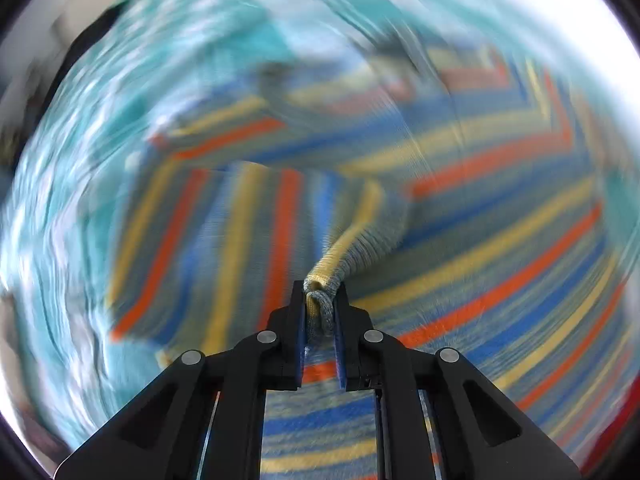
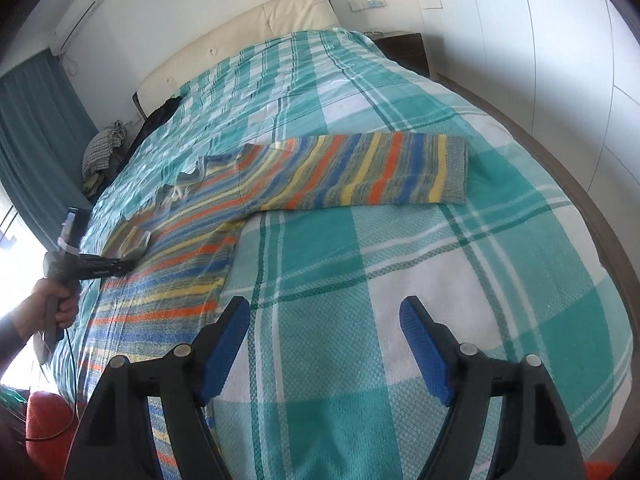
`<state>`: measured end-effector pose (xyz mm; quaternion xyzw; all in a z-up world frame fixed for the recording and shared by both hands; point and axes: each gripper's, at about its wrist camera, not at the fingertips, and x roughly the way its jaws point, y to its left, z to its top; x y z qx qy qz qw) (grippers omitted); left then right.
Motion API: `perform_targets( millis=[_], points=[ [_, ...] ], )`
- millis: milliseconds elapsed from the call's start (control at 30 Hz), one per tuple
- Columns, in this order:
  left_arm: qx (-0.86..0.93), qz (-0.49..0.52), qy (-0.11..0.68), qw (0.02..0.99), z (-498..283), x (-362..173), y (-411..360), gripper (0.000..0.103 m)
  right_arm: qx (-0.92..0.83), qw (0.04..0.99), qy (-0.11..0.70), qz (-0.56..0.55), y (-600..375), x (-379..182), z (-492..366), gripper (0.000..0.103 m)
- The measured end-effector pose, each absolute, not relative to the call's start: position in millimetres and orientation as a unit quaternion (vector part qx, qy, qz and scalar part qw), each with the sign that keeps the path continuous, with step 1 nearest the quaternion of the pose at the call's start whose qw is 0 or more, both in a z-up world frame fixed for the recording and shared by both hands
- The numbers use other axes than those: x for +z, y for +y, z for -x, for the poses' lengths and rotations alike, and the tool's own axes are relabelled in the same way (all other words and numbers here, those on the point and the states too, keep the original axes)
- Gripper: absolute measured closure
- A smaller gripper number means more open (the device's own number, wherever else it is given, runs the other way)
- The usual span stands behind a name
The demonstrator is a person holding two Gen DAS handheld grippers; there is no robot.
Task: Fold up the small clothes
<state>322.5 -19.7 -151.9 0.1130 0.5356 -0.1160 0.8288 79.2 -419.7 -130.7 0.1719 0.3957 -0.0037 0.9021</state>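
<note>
A striped knit sweater (image 2: 208,204) in blue, orange, yellow and grey lies spread on the bed, one sleeve (image 2: 360,172) stretched out to the right. In the left wrist view my left gripper (image 1: 320,304) is shut on a bunched fold of the sweater (image 1: 480,240), the knit pinched between its blue pads; the rest of that view is motion-blurred. In the right wrist view the left gripper (image 2: 120,266) appears at the sweater's far left side, held by a hand (image 2: 52,300). My right gripper (image 2: 324,320) is open over the bedspread, with nothing between its fingers.
A teal and white checked bedspread (image 2: 400,280) covers the bed, with a cream headboard (image 2: 248,28) at the far end. Dark clothes and a checked bundle (image 2: 104,144) lie at the bed's left edge. A dark nightstand (image 2: 404,48) stands by the white wall.
</note>
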Motion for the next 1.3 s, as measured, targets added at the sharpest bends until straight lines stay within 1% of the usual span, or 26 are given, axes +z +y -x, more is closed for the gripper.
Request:
perform_targets(
  millis=[100, 167, 267, 400, 500, 567, 633, 867, 900, 967, 1033, 1067, 1100, 1167, 1233, 1300],
  points=[
    [-0.058, 0.061, 0.501, 0.862, -318, -112, 68, 0.093, -0.007, 0.904, 0.391, -0.172, -420, -129, -75, 0.026],
    [0.022, 0.182, 0.478, 0.859, -310, -100, 153, 0.093, -0.008, 0.908, 0.382, -0.174, -420, -125, -70, 0.026],
    [0.131, 0.257, 0.482, 0.828, -303, -118, 246, 0.093, -0.006, 0.906, 0.384, -0.176, -421, -128, -74, 0.026],
    [0.192, 0.273, 0.496, 0.802, -288, -145, 296, 0.094, 0.002, 0.899, 0.403, -0.172, -414, -137, -84, 0.026],
    [0.194, 0.264, 0.495, 0.805, -280, -151, 295, 0.094, 0.002, 0.893, 0.419, -0.163, -408, -145, -87, 0.026],
    [0.2, 0.239, 0.497, 0.81, -283, -154, 290, 0.094, 0.0, 0.892, 0.424, -0.158, -407, -147, -89, 0.026],
    [0.209, 0.222, 0.503, 0.809, -280, -157, 302, 0.094, -0.003, 0.891, 0.426, -0.156, -407, -148, -89, 0.026],
    [0.224, 0.252, 0.505, 0.794, -291, -173, 321, 0.093, -0.012, 0.888, 0.437, -0.146, -407, -152, -91, 0.026],
    [0.22, 0.261, 0.505, 0.792, -290, -174, 324, 0.089, -0.014, 0.887, 0.438, -0.144, -407, -153, -92, 0.026],
    [0.213, 0.278, 0.505, 0.789, -285, -174, 330, 0.086, -0.017, 0.887, 0.44, -0.141, -407, -154, -93, 0.026],
    [0.214, 0.286, 0.504, 0.786, -276, -168, 337, 0.08, -0.024, 0.885, 0.443, -0.14, -407, -155, -93, 0.026],
    [0.218, 0.283, 0.504, 0.787, -269, -163, 338, 0.07, -0.025, 0.885, 0.443, -0.141, -407, -155, -93, 0.026],
    [0.22, 0.275, 0.504, 0.789, -261, -157, 338, 0.057, -0.025, 0.885, 0.443, -0.142, -408, -155, -93, 0.026],
    [0.203, 0.258, 0.504, 0.799, -241, -144, 331, 0.05, -0.026, 0.884, 0.443, -0.147, -409, -154, -93, 0.026],
    [0.149, 0.245, 0.512, 0.809, -211, -133, 311, 0.045, -0.02, 0.881, 0.447, -0.155, -409, -152, -91, 0.026],
    [0.075, 0.226, 0.537, 0.81, -176, -129, 275, 0.032, -0.005, 0.873, 0.458, -0.167, -406, -150, -89, 0.026]
  ],
)
